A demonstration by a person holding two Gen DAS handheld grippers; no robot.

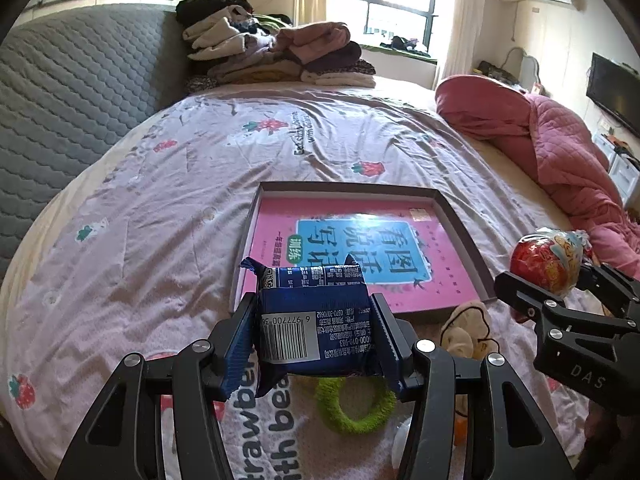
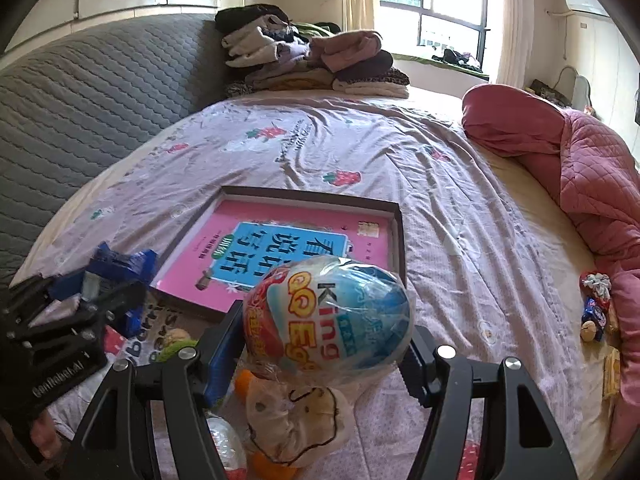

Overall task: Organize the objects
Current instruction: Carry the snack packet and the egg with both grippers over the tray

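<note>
The left gripper (image 1: 316,320) has its jaws clamped on a dark blue foil snack packet with a white barcode label (image 1: 316,312), held above the near part of the bed's pale pink strawberry-print sheet (image 1: 160,208). The right gripper (image 2: 326,344) has its jaws clamped on a plastic-wrapped red and blue toy egg (image 2: 328,316), just right of the left one. Beyond both lies a shallow grey box tray (image 1: 460,224) holding a pink book with a blue title panel (image 1: 280,224). Below the grippers lie a lime green fuzzy ring (image 1: 352,412) and a cream plush toy (image 2: 296,420). A rumpled pink quilt (image 1: 560,148) lies at the far right
</note>
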